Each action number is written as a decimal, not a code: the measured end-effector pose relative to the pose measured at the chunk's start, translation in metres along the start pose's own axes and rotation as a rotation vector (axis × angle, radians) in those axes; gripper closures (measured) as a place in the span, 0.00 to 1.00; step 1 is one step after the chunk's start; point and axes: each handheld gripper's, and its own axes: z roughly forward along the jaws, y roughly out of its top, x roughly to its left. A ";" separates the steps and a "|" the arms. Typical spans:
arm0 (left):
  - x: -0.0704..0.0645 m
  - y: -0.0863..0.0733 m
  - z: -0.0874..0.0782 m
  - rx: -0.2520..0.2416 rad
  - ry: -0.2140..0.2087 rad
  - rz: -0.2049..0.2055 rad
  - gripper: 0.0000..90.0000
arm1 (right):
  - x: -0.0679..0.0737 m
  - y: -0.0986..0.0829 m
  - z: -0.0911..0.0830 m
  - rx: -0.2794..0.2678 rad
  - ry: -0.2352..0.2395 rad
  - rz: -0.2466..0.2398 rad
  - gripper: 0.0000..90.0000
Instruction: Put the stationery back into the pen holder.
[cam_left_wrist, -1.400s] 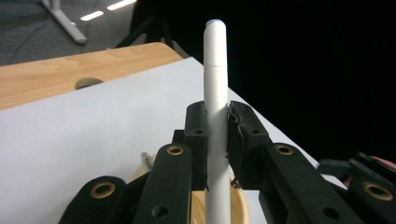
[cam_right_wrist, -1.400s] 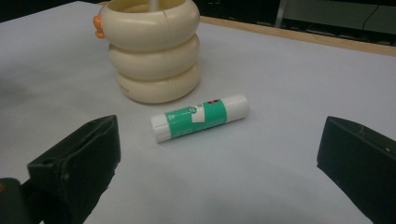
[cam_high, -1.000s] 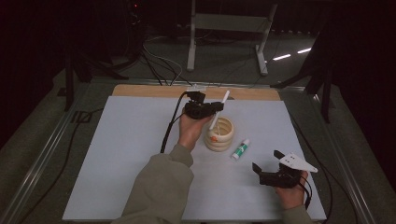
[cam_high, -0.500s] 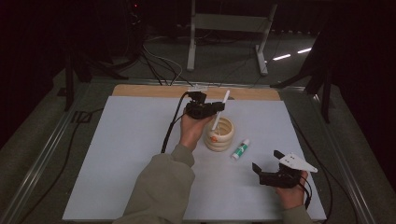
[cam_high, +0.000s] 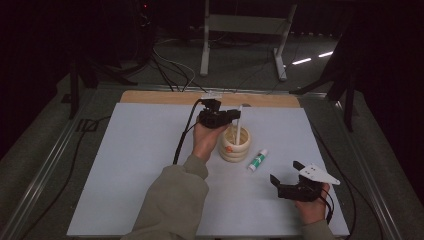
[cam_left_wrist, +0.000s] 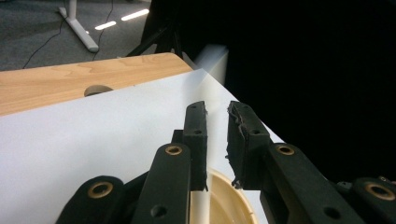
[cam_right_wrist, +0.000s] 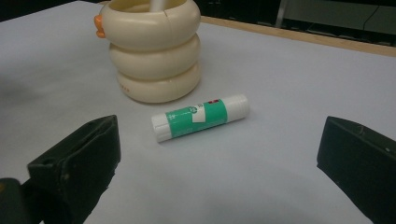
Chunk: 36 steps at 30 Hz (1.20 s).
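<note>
Here we see a person at a white-covered table (cam_high: 130, 165), a two-jaw gripper in each hand. The left gripper (cam_high: 236, 114) hangs over a cream holder (cam_high: 236, 144) made of stacked rings, which stands near the middle of the table. Its jaws are clenched on a slim white stick (cam_high: 239, 122) that rises upright out of the holder's mouth; in the left gripper view the stick (cam_left_wrist: 208, 93) runs blurred through the narrow gap between the black jaws, so we take it for a pen or brush but cannot tell which. Below those jaws in the same view, the holder's rim (cam_left_wrist: 233, 196) shows. A black cable (cam_high: 184, 135) trails from the left gripper back across the sheet.

The right gripper (cam_high: 286, 172) sits low near the table's front right corner, well apart from the left one, its jaws spread wide with nothing between them. A grey three-cornered plate (cam_high: 316, 173) tops it. A green-and-white glue stick (cam_high: 257, 159) lies on its side just beside the holder, between it and the right gripper. In the right gripper view the glue stick (cam_right_wrist: 201, 116) lies ahead of the parted jaws, apart from the holder (cam_right_wrist: 152, 51), which bears a small orange knob (cam_right_wrist: 98, 25) on its top ring. A strip of bare wood (cam_high: 150, 96) edges the table's far side.
</note>
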 end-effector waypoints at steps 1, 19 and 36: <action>0.000 -0.001 0.000 0.003 0.000 0.005 0.88 | 0.000 0.000 0.000 0.000 0.000 0.000 0.00; 0.005 -0.011 -0.012 0.035 0.008 -0.006 0.50 | 0.000 0.000 0.000 0.001 -0.001 0.000 0.00; 0.016 -0.018 -0.065 -0.036 0.047 -0.011 0.01 | 0.001 0.000 0.000 0.006 -0.002 0.002 0.00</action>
